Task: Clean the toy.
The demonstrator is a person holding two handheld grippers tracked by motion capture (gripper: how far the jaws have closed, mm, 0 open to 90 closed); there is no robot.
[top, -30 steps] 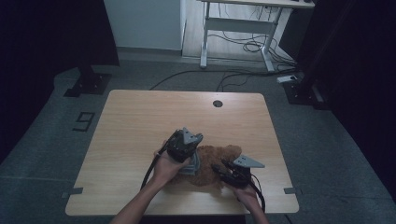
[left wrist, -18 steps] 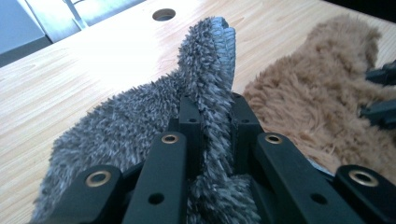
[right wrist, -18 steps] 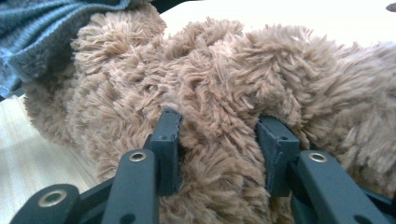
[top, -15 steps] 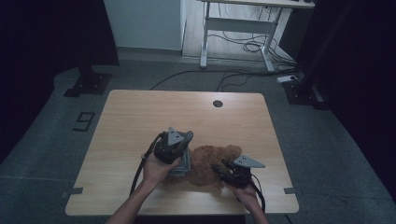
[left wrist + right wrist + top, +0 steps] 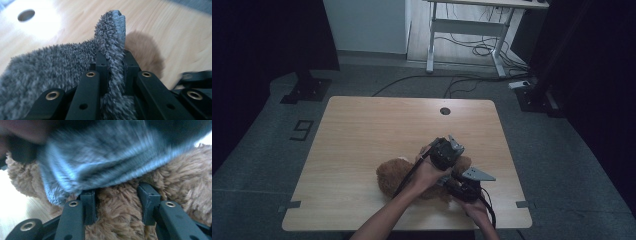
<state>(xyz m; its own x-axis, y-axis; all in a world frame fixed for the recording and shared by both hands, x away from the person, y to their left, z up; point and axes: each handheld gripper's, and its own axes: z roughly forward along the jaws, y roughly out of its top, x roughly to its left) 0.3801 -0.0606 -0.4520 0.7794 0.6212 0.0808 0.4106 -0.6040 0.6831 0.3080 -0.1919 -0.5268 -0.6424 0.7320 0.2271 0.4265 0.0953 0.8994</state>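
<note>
The main risk, as I judge it, is that the thin fold of grey fleece garment [image 5: 50, 72] slips out of the left gripper [image 5: 115, 62] if it is tugged hard across the brown teddy bear [image 5: 394, 175]; the pinch takes in only a narrow ridge of cloth near its ribbed hem, so a sharp pull could free it; a second risk is the bear twisting or sliding on the wooden table [image 5: 362, 130] if the right gripper [image 5: 117, 202] loses its hold on the plush; the left gripper's jaws are clamped tight on the fleece at frame centre; the right gripper's jaws stand partly apart, pressing a wad of brown fur between them; the bear lies at lower centre of the high view, under both hands
</note>
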